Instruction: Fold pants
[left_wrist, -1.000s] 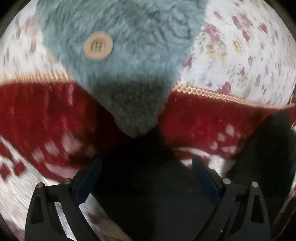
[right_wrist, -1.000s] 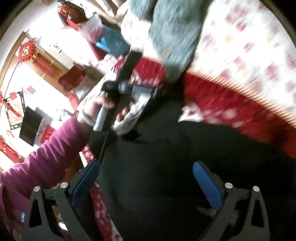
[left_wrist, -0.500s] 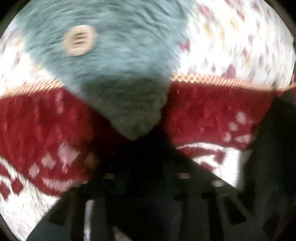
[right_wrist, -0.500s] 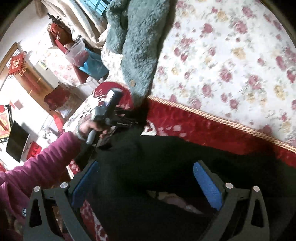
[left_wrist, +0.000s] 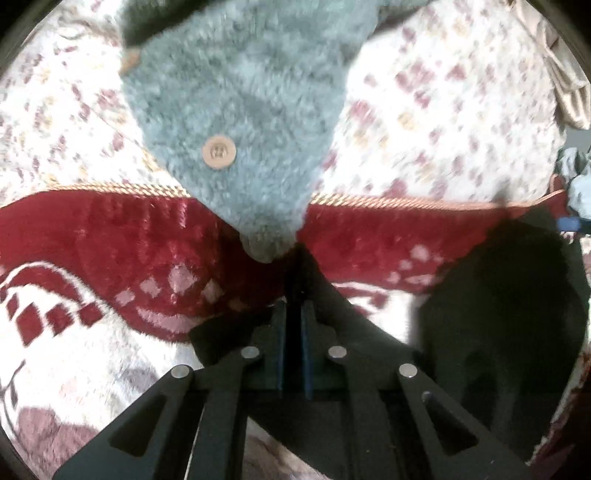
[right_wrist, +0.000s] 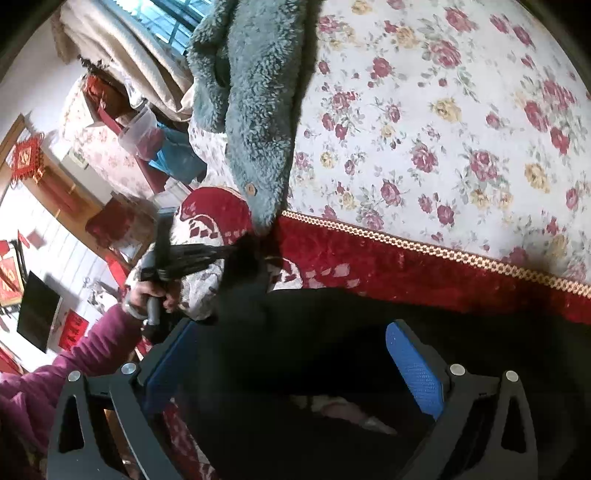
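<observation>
The black pants (right_wrist: 332, 332) lie across a red and white blanket (right_wrist: 388, 266) on the bed. My left gripper (left_wrist: 293, 306) is shut on one edge of the pants (left_wrist: 295, 273), and the cloth rises in a peak between its pads. The right wrist view shows that same gripper (right_wrist: 218, 254), held by a hand (right_wrist: 147, 291) in a magenta sleeve, pinching the pants' corner. My right gripper (right_wrist: 291, 369) is open above the pants. Its blue pads (right_wrist: 413, 369) stand wide apart, with black cloth below and between them, and they do not press it.
A fluffy grey-blue garment (left_wrist: 240, 110) with a tan button (left_wrist: 218, 152) lies on the floral bedsheet (right_wrist: 443, 129), its tip next to the held corner. The bed's left edge drops to a room with red furniture (right_wrist: 103, 221) and a dark screen (right_wrist: 37, 317).
The left gripper's jaws came together on the pants' edge, then drew it up and back from the fluffy garment. The right gripper swung toward the bed and then held still, open.
</observation>
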